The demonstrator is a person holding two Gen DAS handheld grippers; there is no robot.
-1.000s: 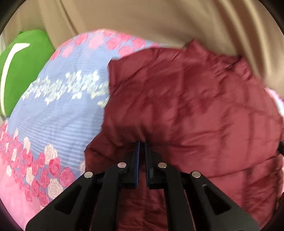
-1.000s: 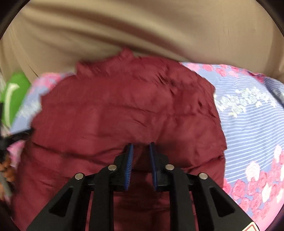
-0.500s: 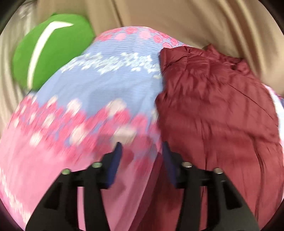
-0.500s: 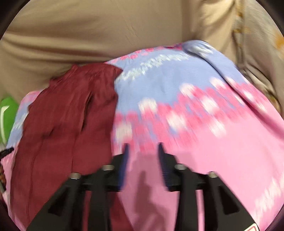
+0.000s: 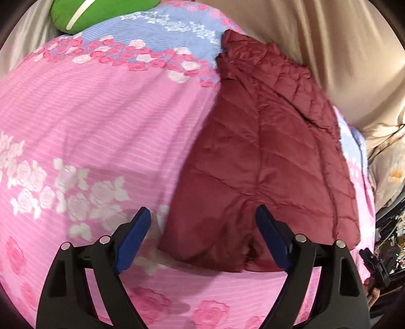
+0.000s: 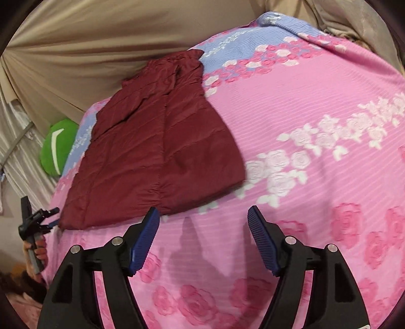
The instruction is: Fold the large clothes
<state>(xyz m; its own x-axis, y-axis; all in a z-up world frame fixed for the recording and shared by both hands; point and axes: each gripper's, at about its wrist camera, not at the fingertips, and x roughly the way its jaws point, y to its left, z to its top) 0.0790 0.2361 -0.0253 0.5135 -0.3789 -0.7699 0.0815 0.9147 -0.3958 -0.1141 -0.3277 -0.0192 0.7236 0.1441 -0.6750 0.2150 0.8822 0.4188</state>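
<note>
A dark red quilted jacket [image 5: 265, 157] lies folded flat on a pink and blue floral bedspread [image 5: 101, 121]. In the right wrist view the jacket [image 6: 157, 151] lies left of centre on the bedspread [image 6: 316, 126]. My left gripper [image 5: 202, 225] is open and empty, just off the jacket's near edge. My right gripper [image 6: 203, 222] is open and empty over bare bedspread, right of the jacket's near corner. The left gripper [image 6: 33, 225] also shows at the far left of the right wrist view, in a hand.
A green pillow [image 5: 101, 12] with a white stripe lies at the far end of the bed; it also shows in the right wrist view [image 6: 59, 146]. Beige curtains [image 6: 101, 50] hang behind the bed. Clutter [image 5: 389, 235] sits past the bed's right edge.
Both grippers let go of the jacket, opened wide and pulled back toward the near side of the bed. The jacket now lies flat and still.
</note>
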